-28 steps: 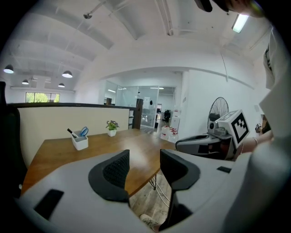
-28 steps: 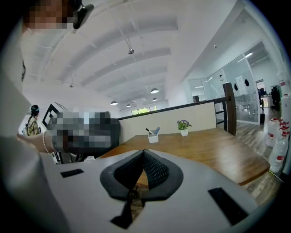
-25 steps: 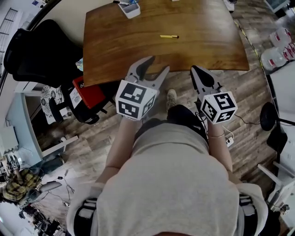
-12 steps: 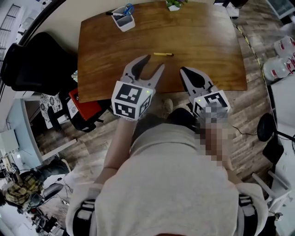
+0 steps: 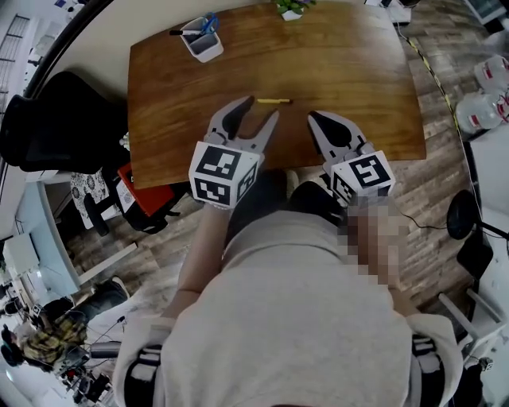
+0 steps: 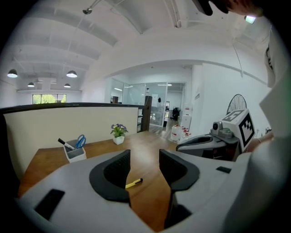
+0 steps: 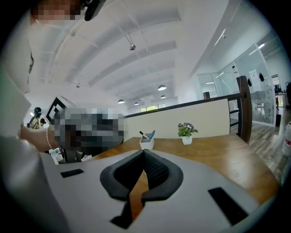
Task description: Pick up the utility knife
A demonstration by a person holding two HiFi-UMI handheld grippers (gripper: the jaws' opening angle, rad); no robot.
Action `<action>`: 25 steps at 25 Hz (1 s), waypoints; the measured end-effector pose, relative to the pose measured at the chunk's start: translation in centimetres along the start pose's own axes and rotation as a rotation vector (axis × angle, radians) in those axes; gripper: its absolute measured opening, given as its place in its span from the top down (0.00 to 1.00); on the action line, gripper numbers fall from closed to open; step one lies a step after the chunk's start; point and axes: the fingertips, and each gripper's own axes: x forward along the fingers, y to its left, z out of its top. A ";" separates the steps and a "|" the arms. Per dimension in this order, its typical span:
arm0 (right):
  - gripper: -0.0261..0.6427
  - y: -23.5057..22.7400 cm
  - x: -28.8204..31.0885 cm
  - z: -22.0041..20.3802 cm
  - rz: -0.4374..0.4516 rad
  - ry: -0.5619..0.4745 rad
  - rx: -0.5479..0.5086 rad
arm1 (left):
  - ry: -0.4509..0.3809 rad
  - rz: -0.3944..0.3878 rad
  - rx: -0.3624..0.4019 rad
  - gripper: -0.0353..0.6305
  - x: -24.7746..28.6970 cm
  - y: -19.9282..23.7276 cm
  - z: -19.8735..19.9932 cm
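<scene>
Wooden table (image 5: 350,63) holds the yellow utility knife (image 5: 273,101) lying flat, long side left to right, just past the tips of the left gripper (image 5: 261,108), whose jaws are apart and empty, while the right gripper (image 5: 312,117), pinched together on nothing, sits farther off.

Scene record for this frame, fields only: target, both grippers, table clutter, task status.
surface: brown wooden table
target: slim yellow utility knife, flat on the table, untouched
left gripper: open, empty; knife ahead, seen through its jaw gap
right gripper: shut, empty, right of the knife
clutter: white pen holder with blue scissors and black marker; small potted plant; both toward far edge
status: knife not yet picked up
</scene>
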 end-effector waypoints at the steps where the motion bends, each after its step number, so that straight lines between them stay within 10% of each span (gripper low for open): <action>1: 0.94 -0.2 0.1 0.0 -0.006 0.001 0.002 | 0.004 -0.006 0.000 0.65 0.3 0.1 0.0; 25: 0.94 -3.0 3.5 1.0 -0.179 -0.015 0.095 | 0.128 -0.241 0.133 0.65 4.9 2.8 0.5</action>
